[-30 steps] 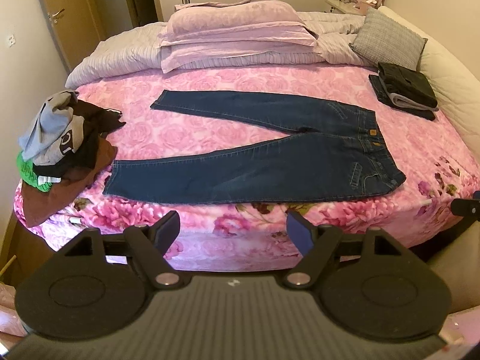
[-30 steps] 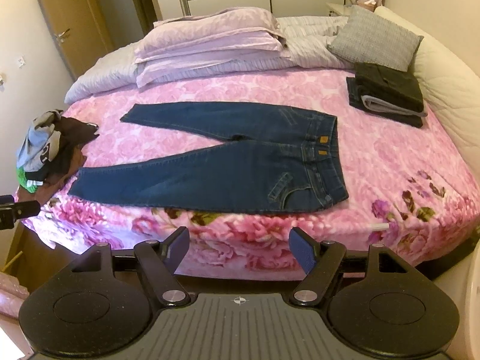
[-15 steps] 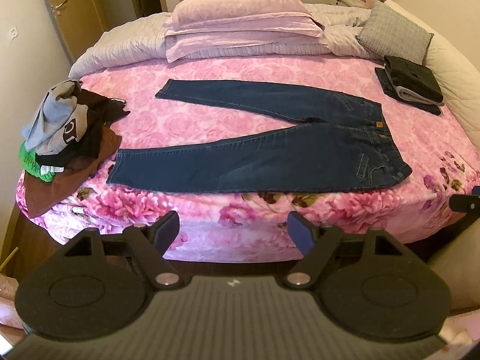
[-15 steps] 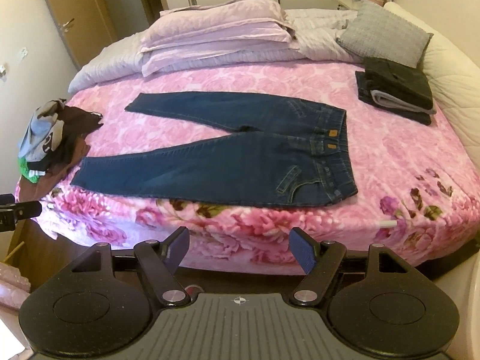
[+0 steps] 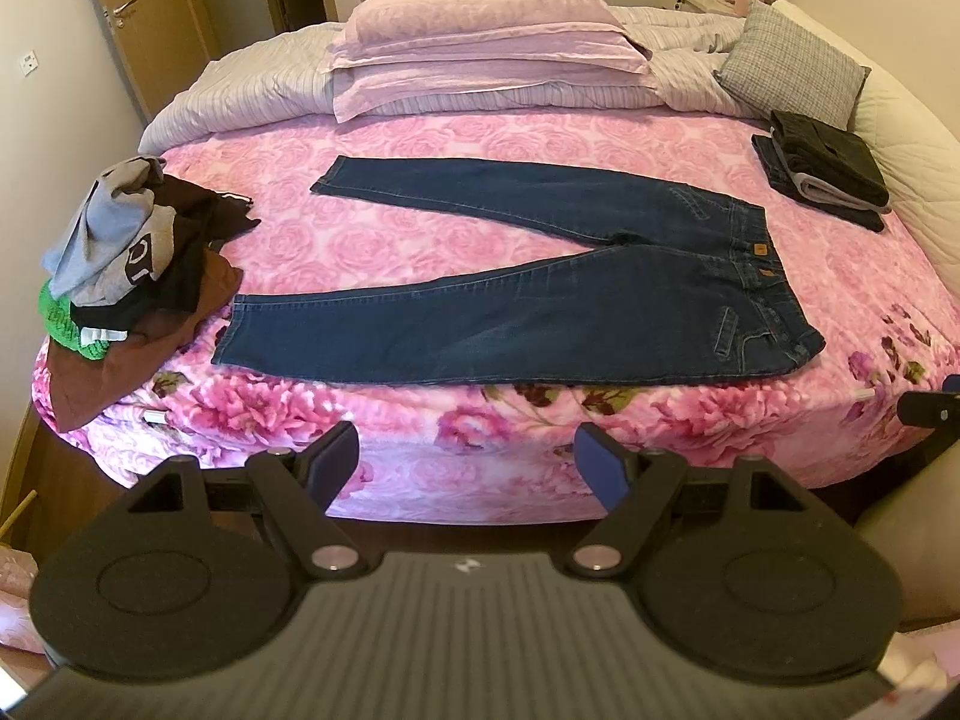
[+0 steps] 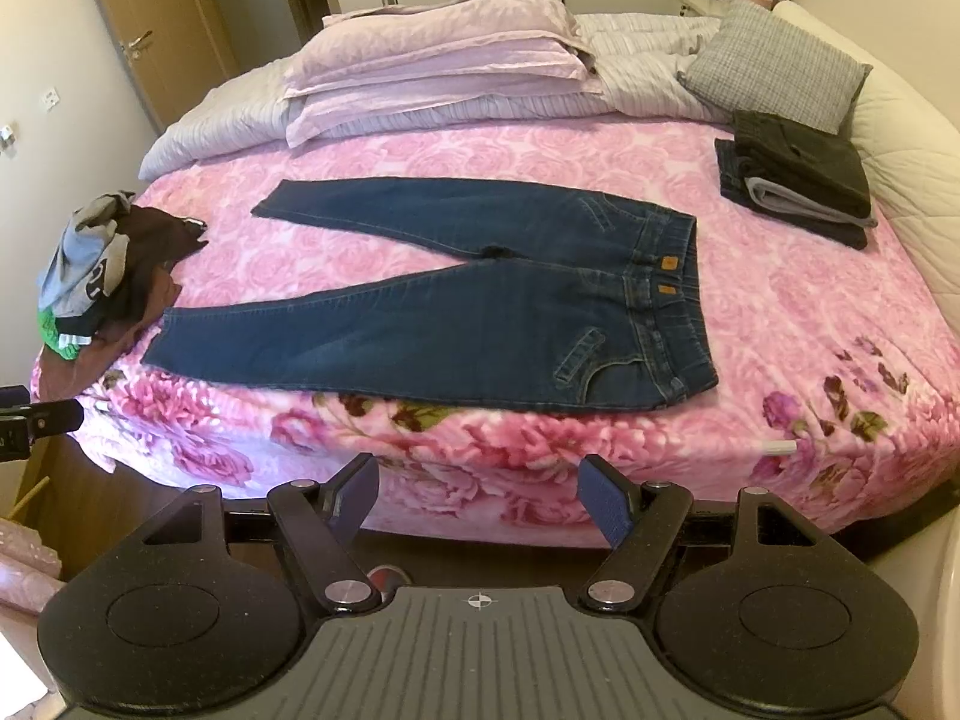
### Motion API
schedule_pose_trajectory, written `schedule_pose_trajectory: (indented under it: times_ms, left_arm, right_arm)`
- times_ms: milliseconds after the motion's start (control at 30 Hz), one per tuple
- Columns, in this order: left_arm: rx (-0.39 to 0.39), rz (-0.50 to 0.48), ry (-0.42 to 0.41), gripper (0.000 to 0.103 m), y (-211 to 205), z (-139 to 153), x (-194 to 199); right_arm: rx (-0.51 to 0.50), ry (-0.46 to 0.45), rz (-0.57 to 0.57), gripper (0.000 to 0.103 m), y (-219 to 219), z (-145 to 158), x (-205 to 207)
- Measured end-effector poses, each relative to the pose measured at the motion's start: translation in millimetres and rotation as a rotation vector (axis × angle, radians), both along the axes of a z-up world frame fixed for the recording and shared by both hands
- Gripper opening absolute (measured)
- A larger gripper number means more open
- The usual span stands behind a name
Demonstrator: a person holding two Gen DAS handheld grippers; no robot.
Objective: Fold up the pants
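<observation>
Left wrist view, surroundings: heap (image 5: 129, 258) of loose clothes at the bed's (image 5: 420, 420) left edge; folded stack (image 5: 825, 171) far right beside a grey cushion (image 5: 792, 63); pillows (image 5: 480, 54) at the head.
Left wrist view, jeans (image 5: 540, 294): spread flat on the pink blanket, legs splayed leftward, waistband right, near leg along the front edge.
Left wrist view, left gripper (image 5: 468, 459): fingers wide apart, empty, short of the bed, jeans well beyond.
Right wrist view, surroundings: heap (image 6: 99, 276) left, stack (image 6: 798, 177) right, nothing lying between fingers and denim.
Right wrist view, jeans (image 6: 480, 306): flat, waistband right of centre.
Right wrist view, right gripper (image 6: 480, 489): spread wide, empty, below the bed edge, apart from the cloth.
</observation>
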State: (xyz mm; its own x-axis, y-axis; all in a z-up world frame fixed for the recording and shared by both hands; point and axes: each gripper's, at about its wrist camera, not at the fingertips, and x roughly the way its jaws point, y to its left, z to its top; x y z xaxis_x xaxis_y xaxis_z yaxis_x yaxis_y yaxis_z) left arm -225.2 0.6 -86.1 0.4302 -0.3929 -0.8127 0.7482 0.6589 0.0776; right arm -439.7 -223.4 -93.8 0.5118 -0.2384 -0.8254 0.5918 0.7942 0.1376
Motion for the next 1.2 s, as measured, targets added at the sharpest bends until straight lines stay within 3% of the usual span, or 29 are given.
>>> schedule_pose_trajectory:
  times_ms: [700,933,1200]
  left_arm:
    - [-0.012,-0.001,0.002,0.076,-30.5,-5.2,12.8]
    - [0.014,-0.015,0.014,0.076,-57.0,-16.3,47.8]
    - [0.038,-0.080,0.036,0.076,-121.2,-27.5,122.6]
  right_arm:
    - [-0.003,0.008,-0.029,0.070,-34.2,-2.1,-7.4]
    - [0.020,0.033,-0.055,0.070,-57.6,-13.1,14.8]
    - [0.027,0.073,-0.138,0.070,-100.5,-19.6,64.5]
